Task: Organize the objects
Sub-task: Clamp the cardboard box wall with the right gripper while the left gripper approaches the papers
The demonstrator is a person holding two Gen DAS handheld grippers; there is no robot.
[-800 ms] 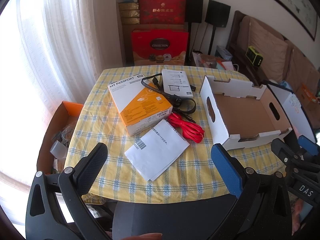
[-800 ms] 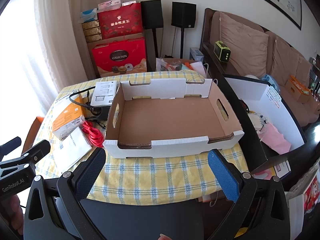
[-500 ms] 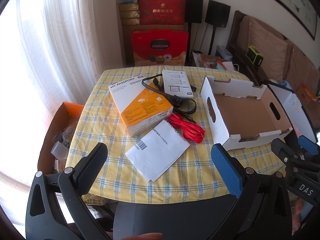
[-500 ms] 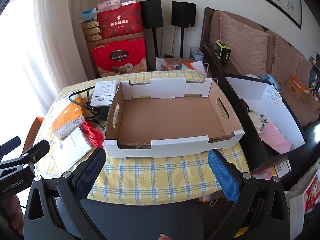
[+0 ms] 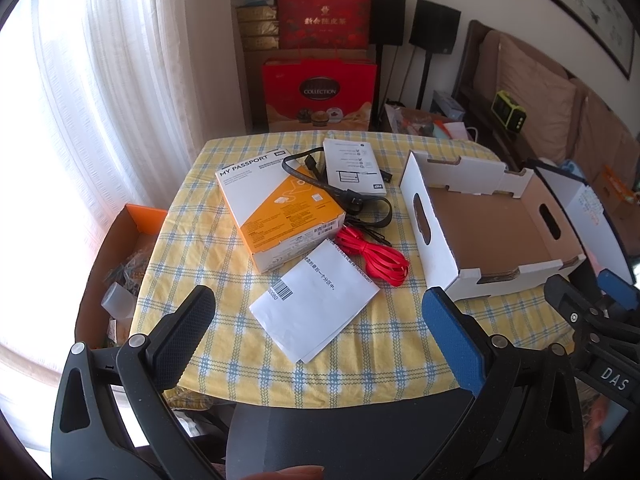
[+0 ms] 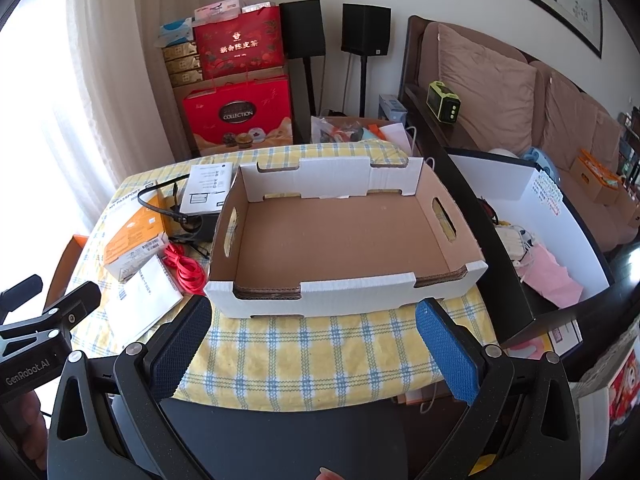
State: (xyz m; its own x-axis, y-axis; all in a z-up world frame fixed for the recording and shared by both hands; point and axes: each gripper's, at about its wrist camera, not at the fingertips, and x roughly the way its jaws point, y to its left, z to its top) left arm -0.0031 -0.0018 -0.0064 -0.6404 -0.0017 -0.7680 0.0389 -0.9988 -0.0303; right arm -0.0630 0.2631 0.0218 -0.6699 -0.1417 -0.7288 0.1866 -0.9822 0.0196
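Cardboard tray (image 6: 332, 236) empty on checked tablecloth (image 6: 320, 356), orange box (image 5: 280, 216), red cable (image 5: 374, 258) beside

red gift boxes (image 5: 319, 92) are seen stacked at 12 o'clock beyond the table | two black speakers (image 6: 301, 29) are set on stands at 12 o'clock | brown sofa (image 6: 520, 92) is placed at 2 o'clock | curtain (image 5: 120, 80) is hung at 10 o'clock

Cardboard tray (image 5: 452, 236) right of cable (image 5: 376, 258)
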